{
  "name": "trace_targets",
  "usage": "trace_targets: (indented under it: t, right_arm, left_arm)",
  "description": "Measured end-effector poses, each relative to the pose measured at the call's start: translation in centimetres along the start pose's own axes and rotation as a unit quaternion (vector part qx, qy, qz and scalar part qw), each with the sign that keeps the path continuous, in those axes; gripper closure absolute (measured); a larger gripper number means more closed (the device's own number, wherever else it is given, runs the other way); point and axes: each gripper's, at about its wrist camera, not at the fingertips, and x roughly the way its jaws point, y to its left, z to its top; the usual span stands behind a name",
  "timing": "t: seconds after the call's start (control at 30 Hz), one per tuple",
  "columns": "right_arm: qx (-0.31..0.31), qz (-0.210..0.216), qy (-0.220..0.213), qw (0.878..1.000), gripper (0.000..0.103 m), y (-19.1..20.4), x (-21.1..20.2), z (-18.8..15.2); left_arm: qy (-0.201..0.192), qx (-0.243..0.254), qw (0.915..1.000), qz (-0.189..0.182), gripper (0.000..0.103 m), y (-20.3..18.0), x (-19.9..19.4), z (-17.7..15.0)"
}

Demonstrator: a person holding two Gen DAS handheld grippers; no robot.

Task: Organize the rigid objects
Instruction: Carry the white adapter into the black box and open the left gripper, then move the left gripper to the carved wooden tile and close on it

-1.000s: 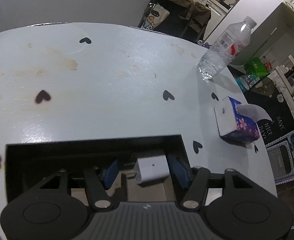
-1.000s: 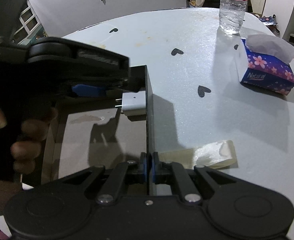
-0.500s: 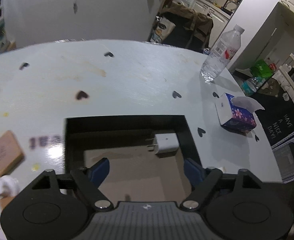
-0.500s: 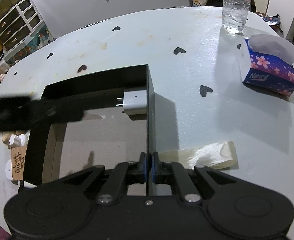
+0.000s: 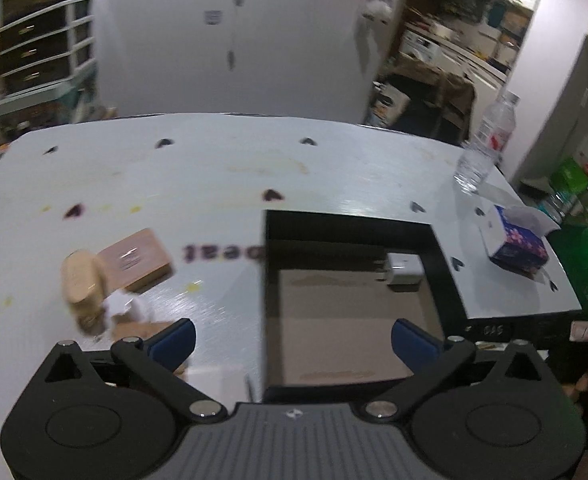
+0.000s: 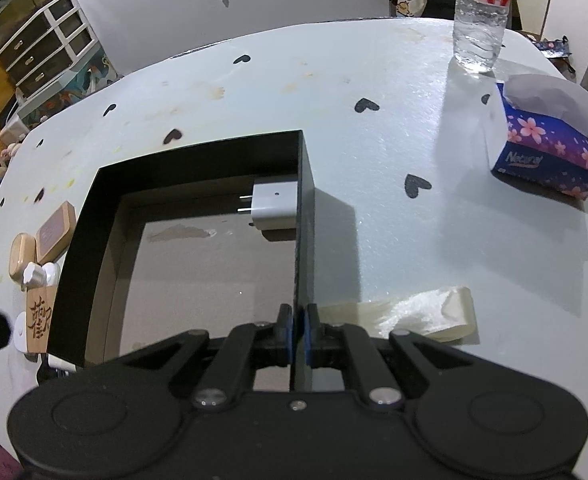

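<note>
At the box's right wall (image 6: 304, 240), the right gripper (image 6: 298, 330) is pinched shut; if released, the box could be dragged when the spread, empty left gripper (image 5: 292, 342) reaches in.

White table (image 6: 374, 208) with black box (image 6: 306, 200), tissue box (image 6: 550, 152), bottle (image 6: 480, 12).

the tissue box (image 6: 550, 148) carries the word "natural" in pale script on its purple, flowered side. a wooden tag (image 6: 40, 316) left of the black box bears dark chinese characters, too cut off to read. the water bottle (image 6: 480, 12) has a red-and-white label, its print probably chinese but too small.
</note>
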Motion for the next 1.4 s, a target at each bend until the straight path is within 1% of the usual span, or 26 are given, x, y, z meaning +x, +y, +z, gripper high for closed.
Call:
trace_targets:
  t: [0.1,0.17,0.4,0.5,0.6,0.67,0.73,0.77,0.83,0.9,1.07,1.17,1.23,1.4]
  right_arm:
    - [-0.007,0.002,-0.003,1.0,0.096,0.0,-0.1,-0.1]
    - [-0.008,0.005,-0.004,1.0,0.096,-0.1,-0.1,-0.1]
    - [-0.014,0.007,-0.008,1.0,0.096,-0.1,-0.1,-0.2]
    - [-0.015,0.005,-0.008,1.0,0.096,0.0,-0.2,-0.2]
    - [-0.013,0.004,-0.007,1.0,0.096,0.0,-0.2,-0.2]
    - [-0.012,0.003,-0.008,1.0,0.096,0.0,-0.2,-0.2]
    - [-0.009,0.004,-0.01,1.0,0.096,0.0,-0.2,-0.3]
    - [-0.006,0.004,-0.011,1.0,0.096,-0.1,-0.2,-0.3]
    - [0.002,0.004,-0.012,1.0,0.096,-0.2,-0.2,-0.4]
    - [0.008,-0.001,-0.012,1.0,0.097,-0.1,-0.2,-0.4]
    - [0.02,-0.005,-0.016,1.0,0.097,-0.2,-0.2,-0.5]
    - [0.027,-0.008,-0.02,0.999,0.097,-0.1,-0.3,-0.6]
    - [0.032,-0.012,-0.021,0.999,0.097,0.0,-0.3,-0.7]
    - [0.035,-0.016,-0.023,0.999,0.097,0.3,-0.3,-0.9]
  left_arm:
    - [-0.004,-0.023,0.9996,0.014,0.0,1.2,-0.9,-1.3]
    - [-0.007,-0.036,0.9992,0.017,0.0,2.0,-1.5,-2.1]
    - [-0.01,-0.049,0.997,0.058,0.0,4.2,-1.9,-4.3]
    - [-0.009,-0.055,0.9956,0.076,0.001,5.5,-1.2,-4.6]
    - [-0.001,-0.064,0.9942,0.086,0.003,7.0,-0.1,-4.3]
    - [0.006,-0.069,0.9938,0.087,0.006,7.8,1.0,-3.9]
    - [0.016,-0.073,0.9929,0.093,0.007,8.4,2.3,-3.3]
    - [0.021,-0.073,0.9925,0.096,0.01,8.7,2.9,-3.0]
    - [0.031,-0.067,0.9922,0.1,0.013,9.0,4.3,-2.4]
    - [0.042,-0.061,0.992,0.103,0.013,9.3,5.7,-1.9]
    - [0.086,-0.031,0.9898,0.109,0.014,9.4,8.9,-1.3]
    - [0.093,0.004,0.9867,0.133,0.016,8.7,9.6,-1.4]
    - [0.097,0.019,0.9836,0.151,0.018,8.5,9.8,-1.5]
    - [0.1,0.029,0.9825,0.155,0.018,9.2,9.6,-1.7]
